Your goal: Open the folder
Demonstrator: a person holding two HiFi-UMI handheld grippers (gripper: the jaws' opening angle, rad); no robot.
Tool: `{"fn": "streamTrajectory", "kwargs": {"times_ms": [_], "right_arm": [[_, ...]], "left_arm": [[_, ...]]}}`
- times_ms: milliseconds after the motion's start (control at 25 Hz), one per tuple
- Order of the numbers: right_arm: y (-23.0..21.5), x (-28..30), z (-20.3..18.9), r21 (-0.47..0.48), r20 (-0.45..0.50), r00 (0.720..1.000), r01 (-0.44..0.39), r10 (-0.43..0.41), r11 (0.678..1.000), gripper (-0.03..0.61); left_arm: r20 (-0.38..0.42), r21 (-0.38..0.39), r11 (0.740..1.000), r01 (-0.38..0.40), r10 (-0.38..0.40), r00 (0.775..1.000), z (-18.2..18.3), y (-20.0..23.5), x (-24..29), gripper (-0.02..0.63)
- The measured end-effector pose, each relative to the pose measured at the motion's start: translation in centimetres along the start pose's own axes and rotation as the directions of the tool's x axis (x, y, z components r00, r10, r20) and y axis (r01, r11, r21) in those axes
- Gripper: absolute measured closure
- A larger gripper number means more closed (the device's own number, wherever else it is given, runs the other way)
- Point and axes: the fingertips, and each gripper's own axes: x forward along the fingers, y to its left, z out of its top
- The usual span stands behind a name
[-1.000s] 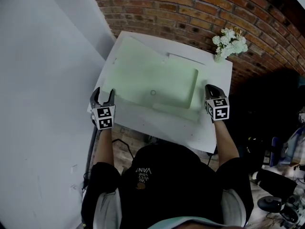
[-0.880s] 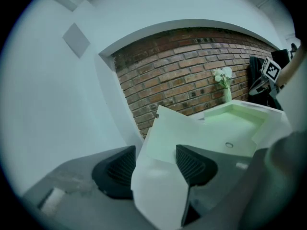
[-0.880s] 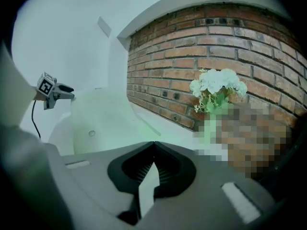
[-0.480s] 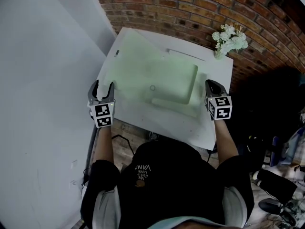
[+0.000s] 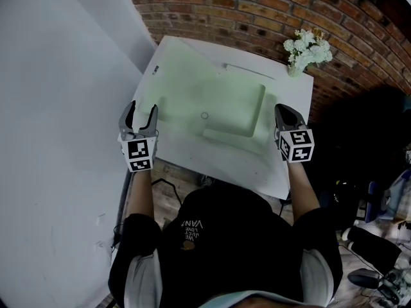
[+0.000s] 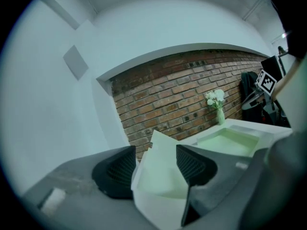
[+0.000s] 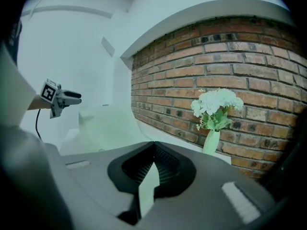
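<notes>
White table (image 5: 257, 169) set against a brick wall. Pale green folder (image 5: 212, 98) lies on the table's middle, its left cover corner raised off the tabletop. Left gripper (image 5: 140, 108), at the table's left edge: jaws stand wide apart with that cover corner between them. Right gripper (image 5: 282, 110), at the table's right edge: jaws closed on a thin pale green edge of the folder. White flowers (image 5: 307, 51) stand on the table's far right corner.

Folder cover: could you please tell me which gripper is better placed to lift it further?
Left: the left gripper has the raised cover between its open jaws; the right gripper is shut on the folder's opposite edge.
</notes>
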Motion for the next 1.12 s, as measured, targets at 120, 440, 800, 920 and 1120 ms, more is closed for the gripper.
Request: {"fn": "streamTrajectory", "kwargs": {"times_ms": [120,440,800,920,1120], "right_arm": [[0.4,-0.6,0.7,0.009,0.025,1.0,-0.005,0.005,1.0,0.578],[1.5,-2.1,1.5,0.032,0.074,0.997,-0.005,0.002,0.999,0.58],[2.3,-3.6,0.6,0.062,0.079,0.997,0.011,-0.016,0.998,0.58],[2.5,-4.2,0.3,0.077,0.083,0.996,0.02,-0.026,0.997,0.58],[3.1,-4.9,0.1,0.098,0.088,0.995,0.042,-0.05,0.994,0.58]], "left_arm": [[0.03,-0.011,0.999,0.049,-0.049,0.998,1.3,-1.5,0.2,0.356],[0.133,0.006,0.978,0.208,-0.207,0.969,4.6,-6.7,0.5,0.376],[0.181,0.013,0.957,0.291,-0.288,0.94,6.0,-10.7,0.9,0.473],[0.185,0.013,0.948,0.318,-0.315,0.931,6.1,-11.8,1.0,0.509],[0.198,0.016,0.932,0.363,-0.359,0.912,6.3,-13.1,1.1,0.538]]}}
